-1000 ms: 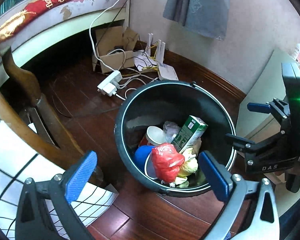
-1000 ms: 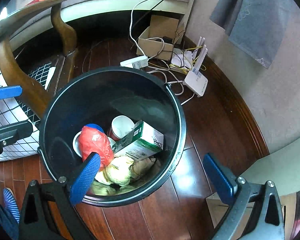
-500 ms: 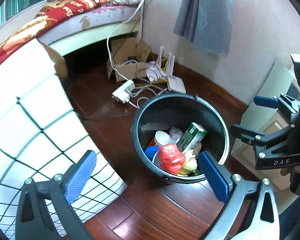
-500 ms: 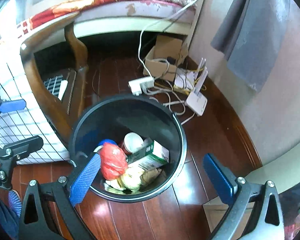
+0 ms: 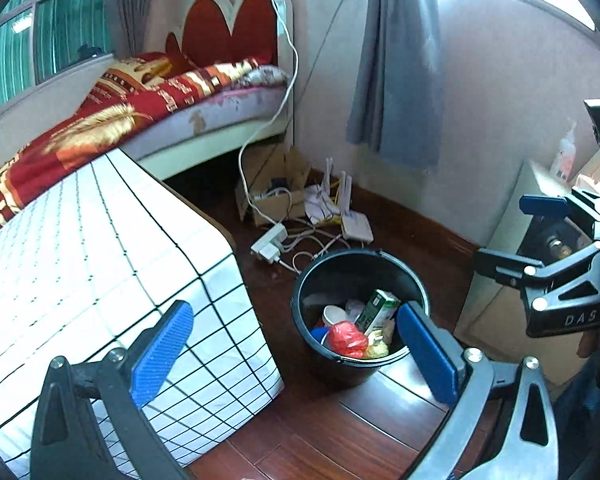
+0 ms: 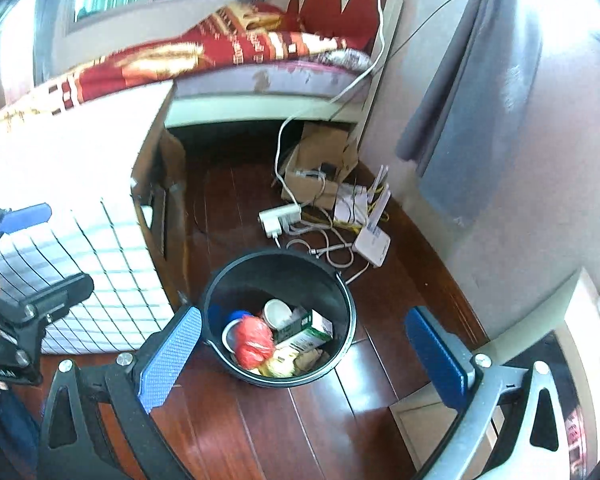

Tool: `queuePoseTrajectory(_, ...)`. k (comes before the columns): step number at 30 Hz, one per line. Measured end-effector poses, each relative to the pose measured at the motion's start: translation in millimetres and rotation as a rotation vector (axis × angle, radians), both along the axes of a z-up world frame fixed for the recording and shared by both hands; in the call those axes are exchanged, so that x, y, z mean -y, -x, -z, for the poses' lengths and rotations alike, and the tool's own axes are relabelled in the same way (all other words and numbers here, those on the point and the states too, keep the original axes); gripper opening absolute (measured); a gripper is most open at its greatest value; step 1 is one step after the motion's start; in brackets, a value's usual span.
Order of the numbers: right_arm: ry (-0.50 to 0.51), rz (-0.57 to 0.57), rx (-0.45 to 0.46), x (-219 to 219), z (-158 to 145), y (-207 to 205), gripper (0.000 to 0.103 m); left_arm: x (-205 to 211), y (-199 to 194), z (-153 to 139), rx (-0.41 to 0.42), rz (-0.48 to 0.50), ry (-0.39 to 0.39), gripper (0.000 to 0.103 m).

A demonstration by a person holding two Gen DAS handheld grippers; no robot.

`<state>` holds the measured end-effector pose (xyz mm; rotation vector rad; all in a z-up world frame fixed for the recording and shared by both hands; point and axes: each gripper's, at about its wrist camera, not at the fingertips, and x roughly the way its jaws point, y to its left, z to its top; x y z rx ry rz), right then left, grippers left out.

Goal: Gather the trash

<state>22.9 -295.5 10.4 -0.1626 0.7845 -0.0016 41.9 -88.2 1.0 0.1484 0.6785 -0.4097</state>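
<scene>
A black round bin (image 5: 416,280) (image 6: 342,292) stands on the dark wood floor. It holds a red bag (image 5: 346,338) (image 6: 254,340), a green carton (image 5: 378,310) (image 6: 304,332), a white cup (image 5: 334,314) (image 6: 278,312) and other scraps. My left gripper (image 5: 296,348) is open and empty, high above the floor, with the bin between its blue pads. My right gripper (image 6: 304,354) is open and empty, high over the bin. The right gripper also shows at the right edge of the left wrist view (image 5: 512,236).
A table with a white checked cloth (image 5: 100,264) (image 6: 80,248) stands left of the bin. Behind the bin lie a power strip (image 5: 270,242), cables, a white router (image 6: 372,244) and a cardboard box (image 6: 320,168). A bed (image 5: 148,100) is at the back. A pale cabinet (image 5: 496,320) stands right.
Both grippers have risen and pulled back from the bin, which now looks much smaller. The table top and the bed have come into view. Both stay open.
</scene>
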Motion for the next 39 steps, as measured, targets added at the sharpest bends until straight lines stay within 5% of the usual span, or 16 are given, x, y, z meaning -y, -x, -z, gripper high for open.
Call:
queuePoseTrajectory(25,-0.053,0.010,0.169,-39,-118,121,0.103,-45,104,-97,0.174,-0.123,0.025,0.103)
queuePoseTrajectory(39,-0.058,0.012,0.199,-43,-131,132,0.103,-45,113,-106,0.215,-0.113,0.032,0.103)
